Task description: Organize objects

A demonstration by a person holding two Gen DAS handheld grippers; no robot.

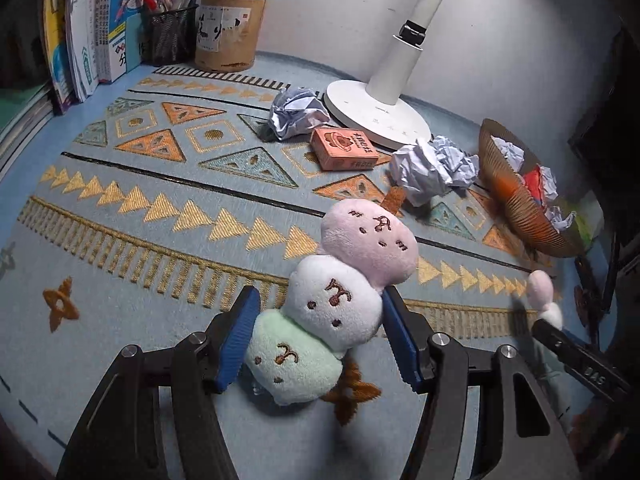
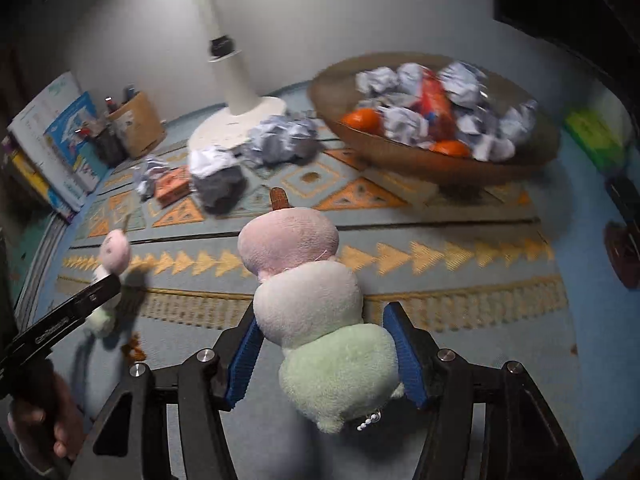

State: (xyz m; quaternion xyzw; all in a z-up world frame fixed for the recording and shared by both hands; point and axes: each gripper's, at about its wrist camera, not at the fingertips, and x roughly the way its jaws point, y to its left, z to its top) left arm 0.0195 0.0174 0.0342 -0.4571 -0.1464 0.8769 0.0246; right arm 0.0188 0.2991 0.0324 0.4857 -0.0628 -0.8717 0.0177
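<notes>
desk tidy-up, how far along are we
Done: crumpled paper sits in the bowl. In hand: left gripper jaws clamp the faced plush skewer, right gripper the second plush skewer. Left: loose paper balls and the orange box on the mat.

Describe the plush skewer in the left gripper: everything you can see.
The dango plush is three soft, fleecy balls in a row: pink at the far end, white in the middle, mint green nearest the camera. Each has a brown stitched face. A brown stick tip pokes out beyond the pink ball. The left gripper clamps it, one blue pad pressing the green ball and the other the white. It leans to the right, face up, over the patterned mat.
</notes>
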